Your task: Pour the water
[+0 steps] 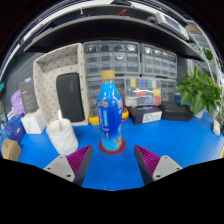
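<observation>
A blue drink bottle with an orange cap and a blue label stands upright on a red coaster on the blue tabletop. It is just ahead of my gripper, in line with the gap between the fingers. Left of the bottle stands a white cup. My gripper is open, its two magenta-padded fingers spread wide with only bare tabletop between them. Nothing is held.
A beige box with a dark screen stands at the back left, with small white and purple items in front of it. Drawer cabinets line the back. A white box and a green plant are at the right.
</observation>
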A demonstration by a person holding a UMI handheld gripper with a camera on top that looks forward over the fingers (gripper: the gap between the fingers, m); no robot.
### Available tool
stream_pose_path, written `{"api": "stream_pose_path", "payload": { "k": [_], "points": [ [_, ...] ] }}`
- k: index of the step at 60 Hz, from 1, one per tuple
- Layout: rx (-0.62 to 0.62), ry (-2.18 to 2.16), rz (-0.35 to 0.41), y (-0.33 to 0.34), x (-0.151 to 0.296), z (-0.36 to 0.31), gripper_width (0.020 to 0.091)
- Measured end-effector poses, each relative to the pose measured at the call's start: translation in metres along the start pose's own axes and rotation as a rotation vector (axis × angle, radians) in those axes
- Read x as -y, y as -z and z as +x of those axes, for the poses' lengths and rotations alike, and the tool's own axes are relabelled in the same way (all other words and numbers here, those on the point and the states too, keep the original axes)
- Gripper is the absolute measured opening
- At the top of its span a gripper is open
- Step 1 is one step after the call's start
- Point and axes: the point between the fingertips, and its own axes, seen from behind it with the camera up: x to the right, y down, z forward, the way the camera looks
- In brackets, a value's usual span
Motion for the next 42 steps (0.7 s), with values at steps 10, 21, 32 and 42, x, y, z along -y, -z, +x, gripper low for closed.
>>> {"api": "stream_pose_path", "payload": {
  "k": [10,21,32,42],
  "points": [
    [-0.016,-0.001,-0.024,0.092,-0.006,-0.007,0.0850],
    [0.021,0.029,0.042,0.177,0.030,-0.038,0.0850],
    [0.098,0.074,0.093,0.238,0.059,-0.078,0.0855],
    [0.098,0.089,0.103,0.265,0.065,-0.092,0.0853]
  ]
}}
